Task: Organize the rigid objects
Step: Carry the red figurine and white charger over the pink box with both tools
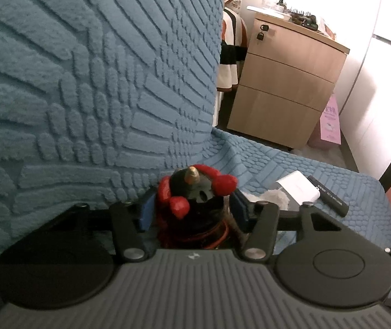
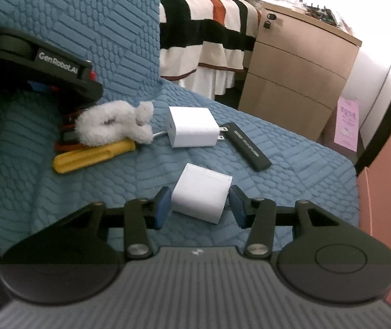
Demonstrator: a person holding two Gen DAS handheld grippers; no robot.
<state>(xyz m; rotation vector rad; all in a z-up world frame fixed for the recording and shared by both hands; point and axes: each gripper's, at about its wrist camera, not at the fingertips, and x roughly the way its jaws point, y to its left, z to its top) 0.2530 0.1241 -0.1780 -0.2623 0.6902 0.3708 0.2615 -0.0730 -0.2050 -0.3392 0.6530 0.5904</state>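
Observation:
In the left wrist view a black figurine with red balls and a gold horn stands on the blue sofa seat against the backrest. My left gripper has one blue pad against each of its sides. In the right wrist view a small white cube rests on the seat. My right gripper holds it, with the left pad touching one side and the other pad tight against the opposite side. The left gripper's black housing shows at the far left there.
On the seat lie a white plug charger, a black bar, a yellow tool and a white fluffy toy. Behind stand a wooden drawer cabinet and a striped bedspread. A pink box borders the seat's right edge.

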